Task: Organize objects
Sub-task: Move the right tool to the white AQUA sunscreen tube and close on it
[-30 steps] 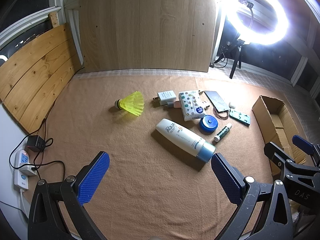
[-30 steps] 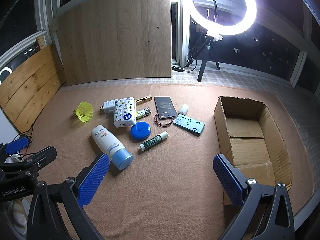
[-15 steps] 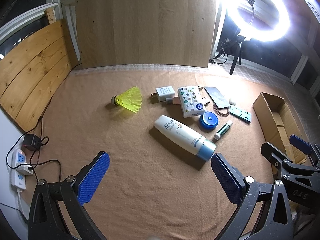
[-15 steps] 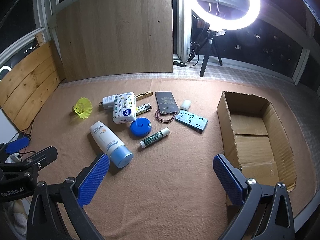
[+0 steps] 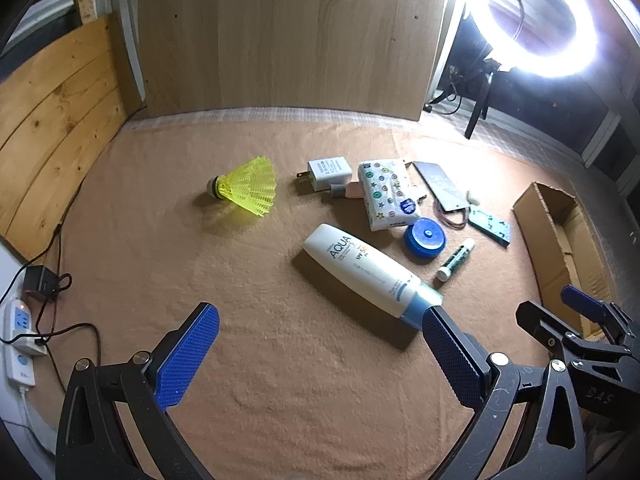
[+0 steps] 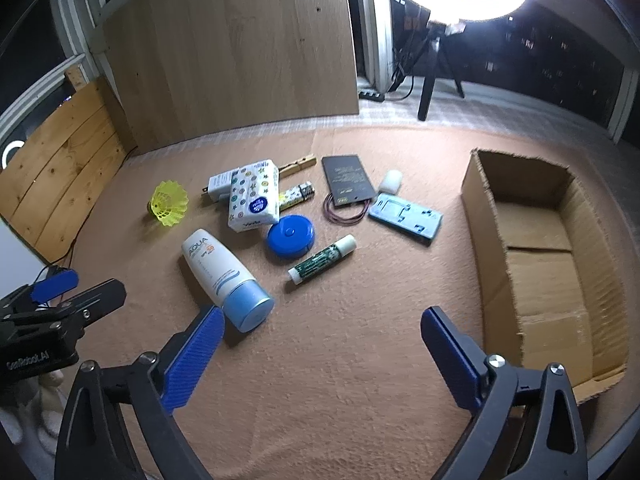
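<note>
Both grippers hover over a brown cloth strewn with small items. My left gripper point(image 5: 320, 316) is open and holds nothing; the blue cap of a white sunscreen bottle point(image 5: 360, 268) lies just past its right fingertip. My right gripper point(image 6: 323, 316) has its jaws wide and closing, with only bare cloth between them; the same bottle point(image 6: 218, 268) lies by its left fingertip. Farther off lie a yellow shuttlecock point(image 5: 248, 188), a tissue pack point(image 6: 253, 196), a blue round tin point(image 6: 291, 236), a lip balm stick point(image 6: 322, 259) and a light blue case point(image 6: 406, 216). An open cardboard box point(image 6: 540, 272) stands at the right.
A white charger point(image 5: 328, 172), dark flat card point(image 6: 348, 180), hair band point(image 6: 346, 214), lighter point(image 6: 296, 196) and clothespin point(image 6: 298, 164) lie at the back of the cluster. A power strip point(image 5: 18, 332) with cables sits off the left edge. A ring light point(image 5: 536, 20) on a tripod glares behind.
Both grippers have sunk and moved in toward the cloth, so the objects look larger and closer. The sunscreen bottle's cap now sits beside the fingertips. Nothing was picked up.
</note>
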